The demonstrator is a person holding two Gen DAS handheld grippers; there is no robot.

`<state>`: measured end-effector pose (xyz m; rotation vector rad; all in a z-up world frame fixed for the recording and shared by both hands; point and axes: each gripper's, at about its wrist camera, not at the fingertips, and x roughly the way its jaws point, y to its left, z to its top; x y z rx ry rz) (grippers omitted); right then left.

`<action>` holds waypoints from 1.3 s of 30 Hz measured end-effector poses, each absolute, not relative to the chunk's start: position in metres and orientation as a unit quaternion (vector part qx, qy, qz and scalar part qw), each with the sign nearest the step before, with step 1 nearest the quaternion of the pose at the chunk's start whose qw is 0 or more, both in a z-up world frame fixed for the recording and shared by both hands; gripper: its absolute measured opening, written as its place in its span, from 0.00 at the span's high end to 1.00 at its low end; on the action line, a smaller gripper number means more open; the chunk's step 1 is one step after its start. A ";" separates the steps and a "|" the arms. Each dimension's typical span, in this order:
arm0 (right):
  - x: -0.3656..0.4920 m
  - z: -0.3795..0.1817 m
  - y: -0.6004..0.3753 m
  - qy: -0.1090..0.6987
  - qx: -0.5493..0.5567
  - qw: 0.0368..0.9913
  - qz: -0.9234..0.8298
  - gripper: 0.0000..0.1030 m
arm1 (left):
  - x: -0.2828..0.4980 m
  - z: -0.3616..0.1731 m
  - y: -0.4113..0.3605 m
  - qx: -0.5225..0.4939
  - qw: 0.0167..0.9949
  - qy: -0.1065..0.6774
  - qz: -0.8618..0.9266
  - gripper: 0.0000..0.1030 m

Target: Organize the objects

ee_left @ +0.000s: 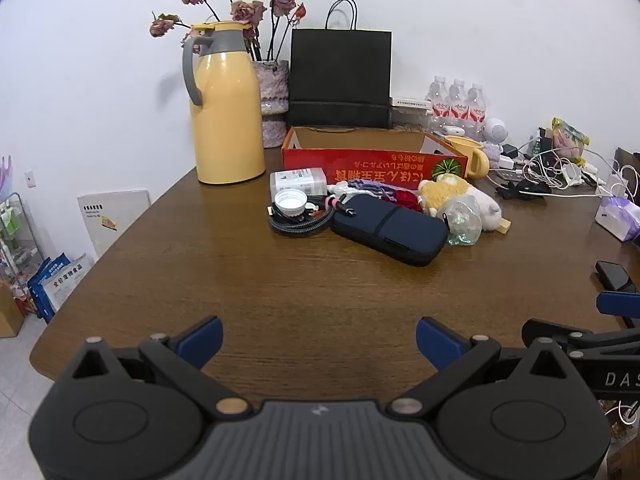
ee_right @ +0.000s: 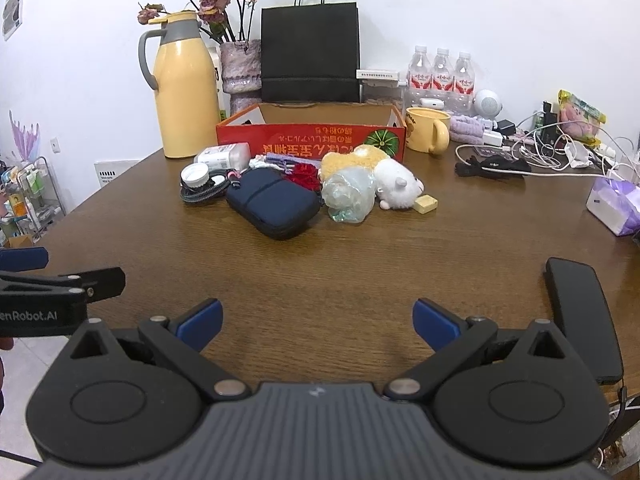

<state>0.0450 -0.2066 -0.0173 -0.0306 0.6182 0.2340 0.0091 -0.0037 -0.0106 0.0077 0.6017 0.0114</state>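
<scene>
A pile of small objects lies mid-table before an open red cardboard box: a navy zip pouch, a coiled black cable with a white cap, a white bottle on its side, a crumpled clear plastic bottle, a yellow-and-white plush toy, red and purple bits. My left gripper is open and empty, over the near table edge. My right gripper is open and empty beside it.
A yellow thermos jug, a vase of dried roses and a black paper bag stand behind the box. A yellow mug, water bottles, tangled cables, tissues and a black phone sit right.
</scene>
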 end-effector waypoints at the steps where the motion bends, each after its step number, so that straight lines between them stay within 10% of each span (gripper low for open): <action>1: 0.045 -0.017 -0.207 0.303 -0.014 0.946 0.115 0.00 | 0.009 -0.011 -0.004 0.004 0.955 0.297 0.005 0.00; 39: 0.049 -0.025 -0.213 0.278 0.007 0.951 0.133 0.00 | 0.019 -0.017 -0.007 0.006 0.954 0.298 -0.012 0.01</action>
